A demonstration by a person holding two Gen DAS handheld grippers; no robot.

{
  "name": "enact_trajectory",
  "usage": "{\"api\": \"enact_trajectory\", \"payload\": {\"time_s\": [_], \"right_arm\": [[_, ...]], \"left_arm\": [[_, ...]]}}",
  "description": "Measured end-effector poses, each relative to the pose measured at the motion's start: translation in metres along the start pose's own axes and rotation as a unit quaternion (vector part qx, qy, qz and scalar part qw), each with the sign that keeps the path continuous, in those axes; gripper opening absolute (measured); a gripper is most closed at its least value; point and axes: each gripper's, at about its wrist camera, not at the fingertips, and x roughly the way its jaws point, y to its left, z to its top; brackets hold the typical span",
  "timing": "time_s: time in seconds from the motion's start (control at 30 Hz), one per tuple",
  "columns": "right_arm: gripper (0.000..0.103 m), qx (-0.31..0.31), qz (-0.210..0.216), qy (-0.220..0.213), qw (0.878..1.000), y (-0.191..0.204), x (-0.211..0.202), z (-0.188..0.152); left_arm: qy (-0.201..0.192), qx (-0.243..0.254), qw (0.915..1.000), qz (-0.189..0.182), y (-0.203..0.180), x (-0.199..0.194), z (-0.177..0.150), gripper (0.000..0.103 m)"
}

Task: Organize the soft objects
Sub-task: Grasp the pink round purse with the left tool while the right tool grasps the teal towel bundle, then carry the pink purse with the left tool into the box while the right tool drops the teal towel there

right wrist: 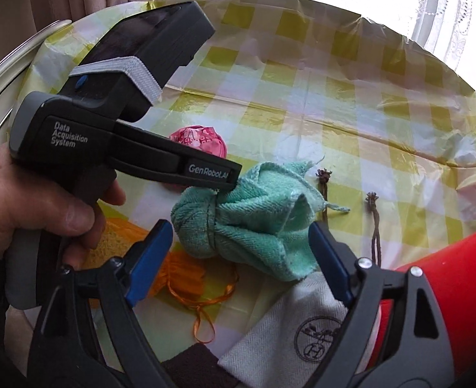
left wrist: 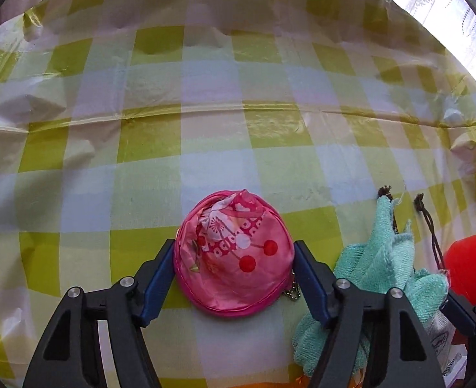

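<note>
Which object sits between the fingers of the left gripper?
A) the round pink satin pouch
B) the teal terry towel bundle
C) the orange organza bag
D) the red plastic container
A: in the left wrist view, the left gripper brackets the round pink satin pouch.

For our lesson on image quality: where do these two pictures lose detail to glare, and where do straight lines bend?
Left wrist view: window blown white top right; checked plastic tablecloth squares bow outward. Right wrist view: window glare along the top; cloth fold line curves.
</note>
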Motion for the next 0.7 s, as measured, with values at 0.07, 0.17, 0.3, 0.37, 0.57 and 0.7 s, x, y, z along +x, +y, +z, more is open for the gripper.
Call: {"api": "enact_trajectory", "payload": {"time_s": [0.07, 0.17, 0.3, 0.37, 0.57, 0.7], "right_arm": [[0.087, 0.004, 0.001, 0.003, 1.000, -0.001, 0.006, 0.000], [0.087, 0.008, 0.008, 0.004, 1.000, 0.000, 0.015, 0.000], [0.086, 0.016, 0.022, 0.007, 1.000, 0.000, 0.024, -0.001], [0.072, 0.014, 0.038, 0.004, 0.999, 0.001, 0.025, -0.003], [0.063, 0.009, 0.045, -0.017, 0.999, 0.008, 0.010, -0.009], [0.063, 0.021, 0.046, -0.049, 0.997, 0.006, -0.014, -0.017]], "left_arm": [[-0.015, -0.012, 0.9998, 0.001, 0.009, -0.009, -0.007, 0.071], [-0.044, -0.049, 0.9978, 0.001, 0.027, -0.031, -0.018, 0.071], [-0.078, -0.089, 0.9930, -0.003, 0.044, -0.059, -0.045, 0.071], [-0.093, -0.104, 0.9902, -0.008, 0.052, -0.072, -0.059, 0.071], [-0.132, -0.128, 0.9829, 0.010, 0.048, -0.087, -0.097, 0.071], [-0.156, -0.134, 0.9785, 0.012, 0.044, -0.101, -0.121, 0.071]]}}
